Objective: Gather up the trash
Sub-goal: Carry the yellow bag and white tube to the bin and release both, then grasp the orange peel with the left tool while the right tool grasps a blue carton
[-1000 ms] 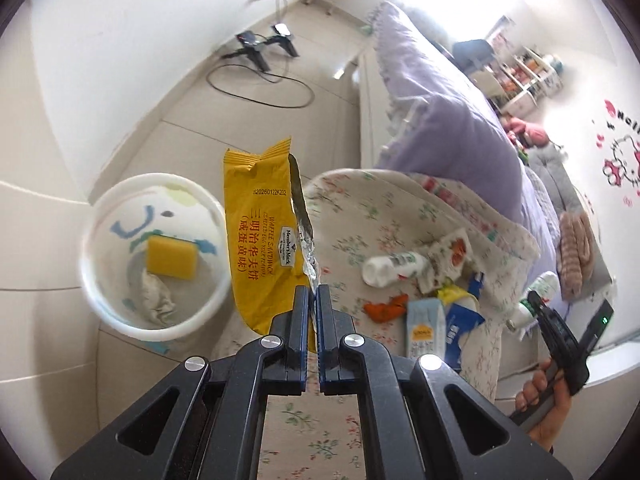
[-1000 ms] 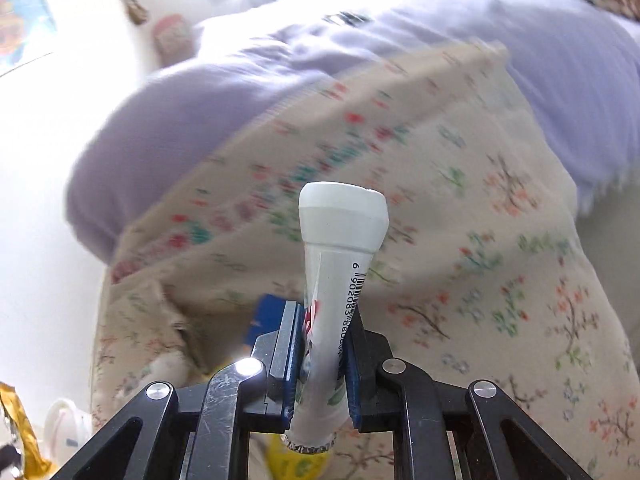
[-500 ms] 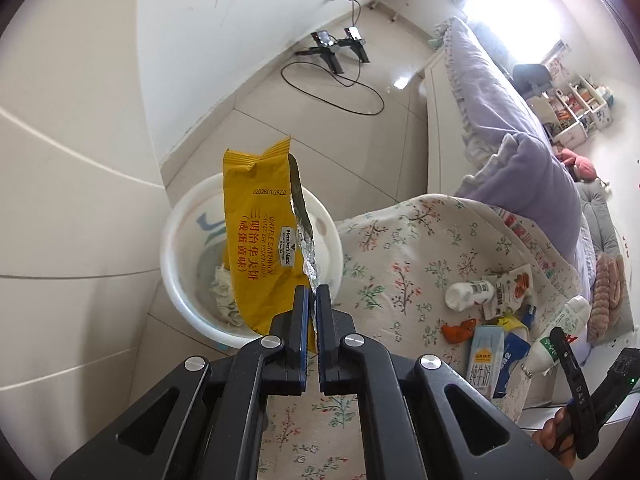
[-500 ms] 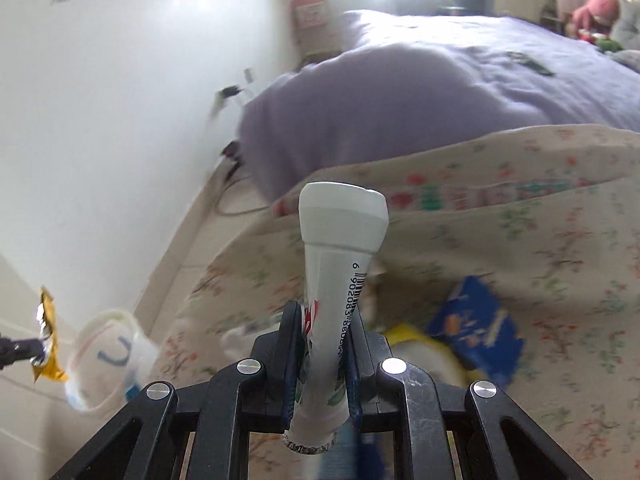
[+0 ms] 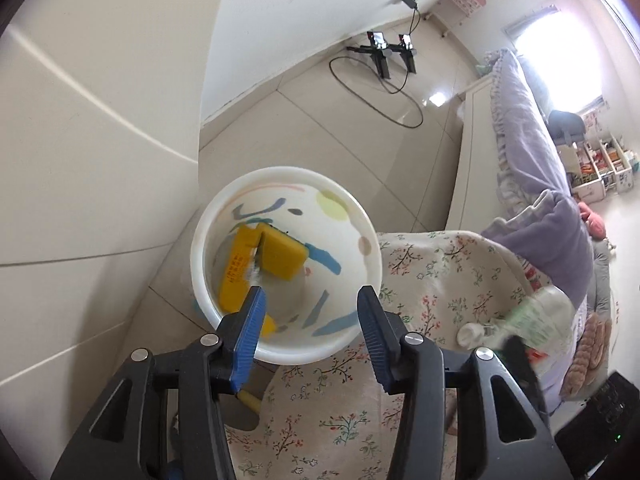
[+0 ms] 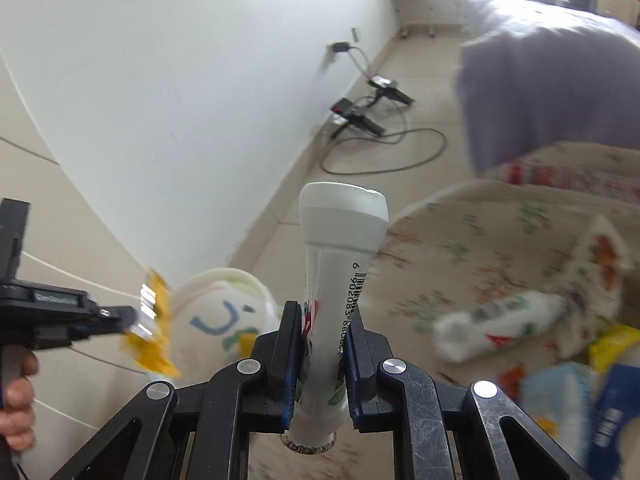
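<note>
Half a second ago my left fingers pinched the yellow wafer wrapper; now they stand wide apart over the white plastic bin, and the glossy wrapper lies inside beside a yellow sponge block. My right gripper clamps a smooth white squeeze tube, flat cap up, above the floral bedspread strewn with blurred packets.

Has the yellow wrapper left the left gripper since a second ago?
Yes. The left gripper is open, and the yellow wrapper has dropped away from it into the white bin below.
</note>
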The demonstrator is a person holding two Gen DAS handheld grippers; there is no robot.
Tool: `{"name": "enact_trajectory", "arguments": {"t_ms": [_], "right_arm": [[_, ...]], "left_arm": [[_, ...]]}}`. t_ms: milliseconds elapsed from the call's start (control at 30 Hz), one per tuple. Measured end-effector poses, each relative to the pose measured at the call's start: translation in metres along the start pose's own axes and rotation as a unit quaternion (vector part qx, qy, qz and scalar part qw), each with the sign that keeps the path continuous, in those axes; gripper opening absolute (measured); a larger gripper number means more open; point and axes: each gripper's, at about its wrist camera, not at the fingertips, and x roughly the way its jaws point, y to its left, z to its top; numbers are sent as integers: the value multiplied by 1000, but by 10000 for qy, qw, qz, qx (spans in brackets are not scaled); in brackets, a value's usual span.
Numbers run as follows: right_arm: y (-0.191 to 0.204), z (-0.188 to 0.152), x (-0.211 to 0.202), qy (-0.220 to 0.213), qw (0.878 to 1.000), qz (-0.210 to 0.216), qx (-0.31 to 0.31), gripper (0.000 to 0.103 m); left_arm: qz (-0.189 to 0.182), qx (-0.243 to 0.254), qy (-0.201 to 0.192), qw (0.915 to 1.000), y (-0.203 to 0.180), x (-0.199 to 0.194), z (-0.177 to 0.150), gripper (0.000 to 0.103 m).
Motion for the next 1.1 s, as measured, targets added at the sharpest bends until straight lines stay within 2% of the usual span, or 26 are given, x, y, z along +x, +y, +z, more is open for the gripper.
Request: {"name": "enact_trajectory", "arguments": {"t_ms": [133, 267, 433, 467, 500, 567, 733, 833, 1100], "right_arm": [[39, 5, 42, 158, 9989, 350, -259, 18], [71, 0, 88, 527, 9958, 454, -602, 18], [89, -8, 134, 925, 9913, 629, -696, 21], [91, -9, 143, 1014, 9899, 712, -687, 25], [93, -10, 154, 1162, 9877, 795, -687, 42], [92, -13, 160, 1272, 9873, 732, -616, 55], [73, -15, 146, 1208, 9893, 655, -487, 55], [48, -12, 128, 1184, 9903, 682, -241, 55], [-7, -13, 44, 1053, 9930, 532, -67, 55]], "left_arm": [[156, 27, -264, 9995, 2, -14, 1, 50], [36, -144, -305, 9994, 6, -18, 1, 51], [81, -299, -514, 9982, 9, -27, 3, 50], [52, -256, -477, 9985, 8, -26, 3, 50], [51, -195, -443, 9988, 6, -25, 1, 50], [100, -73, -386, 9992, 1, -22, 0, 51], [99, 198, -330, 9992, -16, -17, -5, 50], [140, 445, -223, 9987, -29, -10, -10, 50], [88, 1216, 80, 9925, -74, 11, -31, 50]]}}
